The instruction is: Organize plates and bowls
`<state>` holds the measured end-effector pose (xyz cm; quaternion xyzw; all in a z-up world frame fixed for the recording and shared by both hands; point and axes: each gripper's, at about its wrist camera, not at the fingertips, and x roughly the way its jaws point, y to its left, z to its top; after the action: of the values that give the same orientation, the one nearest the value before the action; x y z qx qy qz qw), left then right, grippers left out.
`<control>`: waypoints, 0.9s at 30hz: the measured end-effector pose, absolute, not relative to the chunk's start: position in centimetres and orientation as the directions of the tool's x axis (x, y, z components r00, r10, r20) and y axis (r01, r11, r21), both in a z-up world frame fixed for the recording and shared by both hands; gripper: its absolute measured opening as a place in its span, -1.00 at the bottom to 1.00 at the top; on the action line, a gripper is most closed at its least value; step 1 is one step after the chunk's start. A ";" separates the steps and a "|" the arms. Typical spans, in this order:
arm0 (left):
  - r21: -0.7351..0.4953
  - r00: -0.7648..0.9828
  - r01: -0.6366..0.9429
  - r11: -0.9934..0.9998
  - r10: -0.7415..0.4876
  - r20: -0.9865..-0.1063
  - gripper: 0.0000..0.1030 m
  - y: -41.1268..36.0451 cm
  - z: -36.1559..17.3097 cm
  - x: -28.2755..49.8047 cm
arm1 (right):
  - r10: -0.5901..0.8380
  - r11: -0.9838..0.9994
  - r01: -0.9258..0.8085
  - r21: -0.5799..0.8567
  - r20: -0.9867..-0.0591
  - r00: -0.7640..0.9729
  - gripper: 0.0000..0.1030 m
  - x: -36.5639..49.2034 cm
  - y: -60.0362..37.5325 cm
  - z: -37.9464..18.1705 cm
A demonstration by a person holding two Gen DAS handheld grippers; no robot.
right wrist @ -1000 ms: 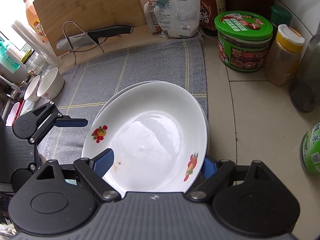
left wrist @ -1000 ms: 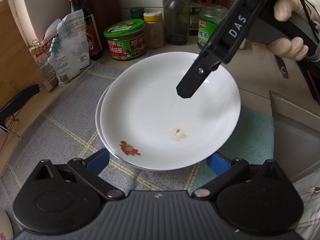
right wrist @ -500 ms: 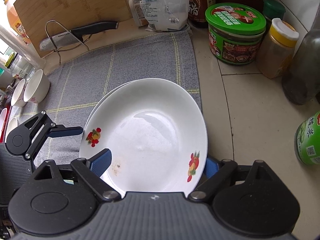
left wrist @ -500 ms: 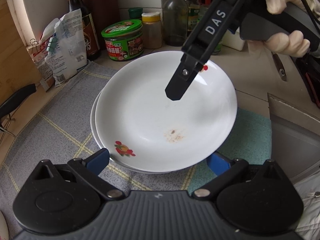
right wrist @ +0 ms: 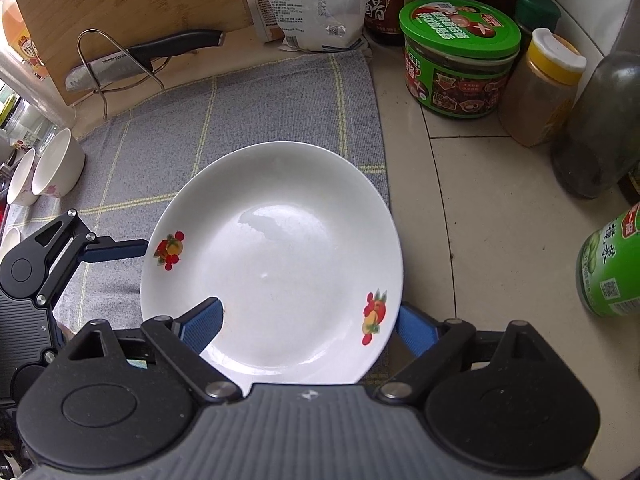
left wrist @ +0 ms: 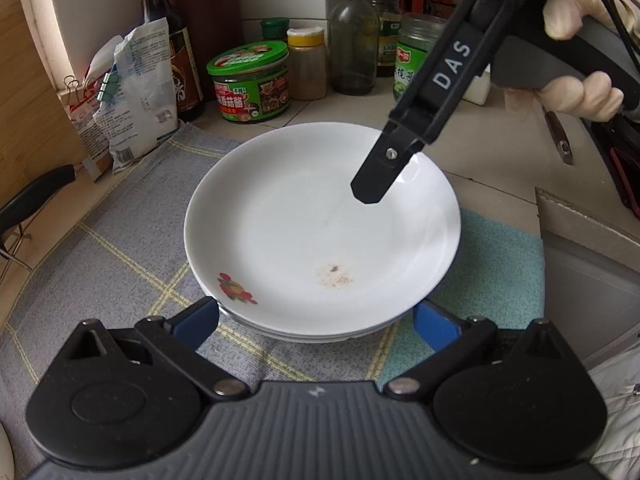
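Between our right gripper's [right wrist: 306, 322] parted jaws and our left gripper's [left wrist: 316, 320], likewise wide apart, the white floral plate [left wrist: 320, 224] sits nested on the plate stack, unclamped, while small bowls [right wrist: 56, 168] beyond await sorting.

stacked plates, bowls off to the side

the top plate [left wrist: 320, 236] is white and shallow, with red fruit motifs on its rim and a brownish smudge inside. it sits upright, nested on more white plates on a grey checked cloth [right wrist: 240, 112]. two small white bowls [right wrist: 44, 172] lie tipped sideways at the cloth's far edge.
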<state>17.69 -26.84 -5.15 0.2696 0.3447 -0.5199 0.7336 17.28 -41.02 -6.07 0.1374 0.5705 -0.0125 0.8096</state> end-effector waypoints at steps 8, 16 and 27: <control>0.037 0.279 0.922 0.387 -0.595 -0.754 0.99 -24.8 -4.7 17.7 | -0.038 0.998 0.059 -0.009 -0.863 0.504 1.00 14.9 -38.8 -4.9; 0.020 0.491 0.786 0.618 -0.603 -0.629 0.99 -21.0 -2.2 17.6 | -0.104 0.993 0.102 -0.058 -0.834 0.542 1.00 14.1 -37.1 -5.1; 0.072 0.692 0.572 0.817 -0.434 -0.576 0.99 -13.7 0.5 15.1 | -0.117 0.983 0.183 0.006 -0.745 0.657 1.00 13.5 -32.6 -4.2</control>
<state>15.15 -13.71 0.52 0.1241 0.2785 -0.2761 0.9115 13.50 -32.62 -4.22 0.0403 0.4062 -0.0824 0.9092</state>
